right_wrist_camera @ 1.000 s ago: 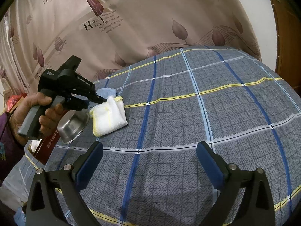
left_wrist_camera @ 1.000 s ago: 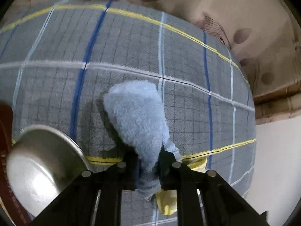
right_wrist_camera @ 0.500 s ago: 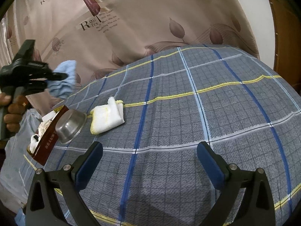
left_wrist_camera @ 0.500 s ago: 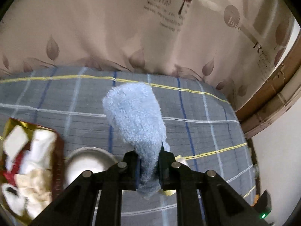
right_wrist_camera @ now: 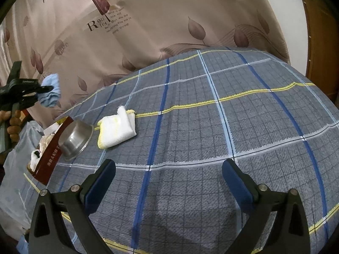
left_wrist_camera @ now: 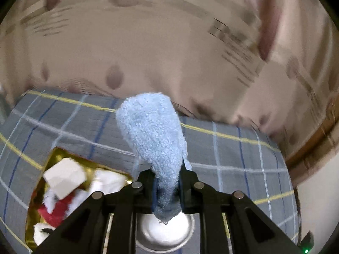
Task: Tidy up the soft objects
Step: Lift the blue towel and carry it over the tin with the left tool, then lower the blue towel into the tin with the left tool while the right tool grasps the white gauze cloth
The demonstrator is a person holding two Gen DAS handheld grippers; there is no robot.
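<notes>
Left gripper [left_wrist_camera: 167, 185] raised above the checked bed [right_wrist_camera: 211, 127], jaws pinching a blue cloth [left_wrist_camera: 152, 133] at its lower end, the fluffy bulk standing up past the tips and a short tail hanging below. Directly under that tail, a steel bowl [left_wrist_camera: 167, 230]; to its left, a gold-lined box [left_wrist_camera: 53, 158] holding white and red soft pieces. Seen from the right wrist: same gripper [right_wrist_camera: 45, 89] at far left, well above the bedding, cloth [right_wrist_camera: 50, 91] bunched at its tip, fingers [right_wrist_camera: 12, 122] of a hand on the handle below. Right gripper [right_wrist_camera: 168, 178] low over the bed, jaws spread wide, nothing between the blue pads. Beyond it, a white cloth [right_wrist_camera: 117, 130] with yellow edging lying folded on the bed, just beside the bowl [right_wrist_camera: 75, 139], which leans tilted against the box [right_wrist_camera: 49, 160]. Leaf-print curtain [right_wrist_camera: 148, 21] behind everything.
</notes>
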